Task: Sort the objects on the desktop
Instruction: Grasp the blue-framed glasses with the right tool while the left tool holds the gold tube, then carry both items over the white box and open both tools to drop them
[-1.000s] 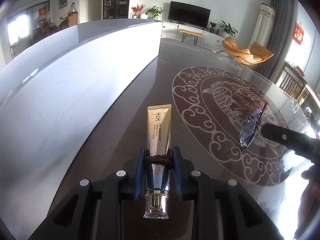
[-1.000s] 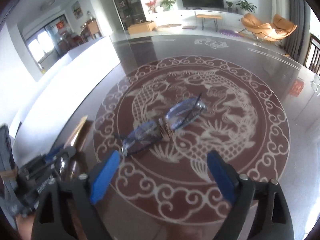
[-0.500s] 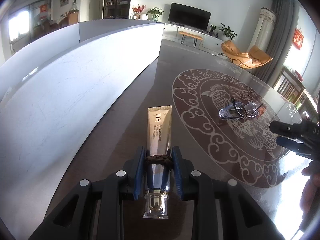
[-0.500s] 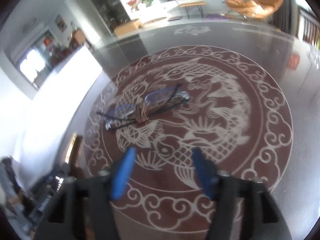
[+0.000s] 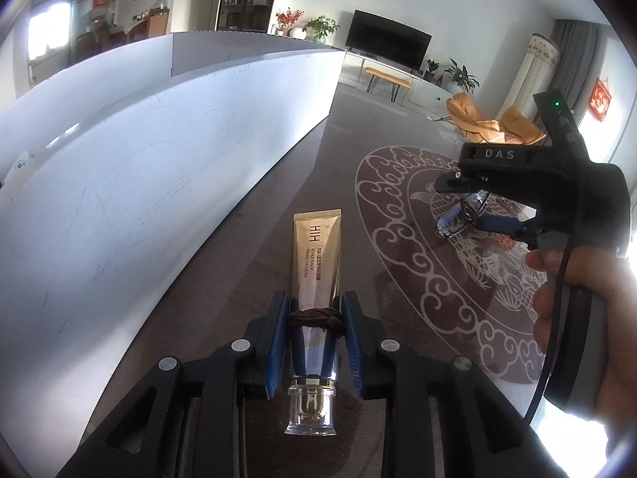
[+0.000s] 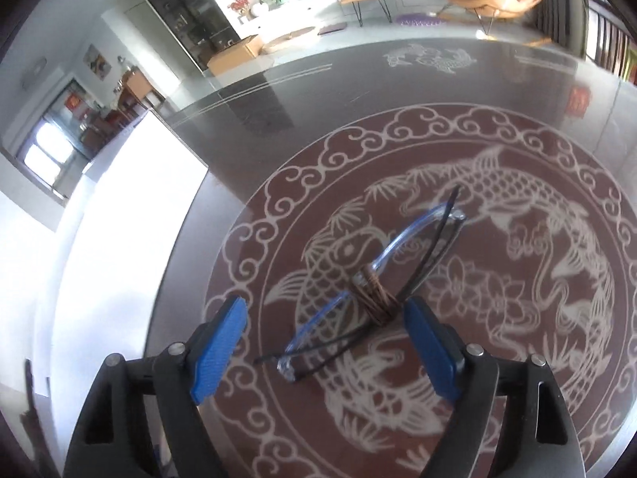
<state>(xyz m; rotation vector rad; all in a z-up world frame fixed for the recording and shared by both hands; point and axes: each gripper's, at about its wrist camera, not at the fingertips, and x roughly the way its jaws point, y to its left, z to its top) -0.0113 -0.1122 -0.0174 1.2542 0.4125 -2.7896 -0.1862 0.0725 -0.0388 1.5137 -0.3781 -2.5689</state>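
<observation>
A gold cream tube (image 5: pixel 316 251), wound with a brown cord near its clear cap, sits between the blue pads of my left gripper (image 5: pixel 314 304), which is shut on it just above the dark table. Folded blue-rimmed glasses (image 6: pixel 402 235) with a brown cord (image 6: pixel 374 298) around the bridge lie on the table's fish ornament. My right gripper (image 6: pixel 324 344) straddles them with its jaws closing. The pads stand apart from the frame on both sides. In the left wrist view the right gripper (image 5: pixel 471 203) hangs over the glasses (image 5: pixel 454 221).
A long white panel (image 5: pixel 139 179) runs along the table's left side. The glossy table (image 6: pixel 278 91) carries a round brown fish medallion (image 6: pixel 517 239). A person's hand (image 5: pixel 577 290) grips the right handle. Living-room furniture stands beyond the far edge.
The right gripper has moved in over the glasses, so they now lie between its pads, and its jaws have narrowed. The left gripper stays put with the tube.
</observation>
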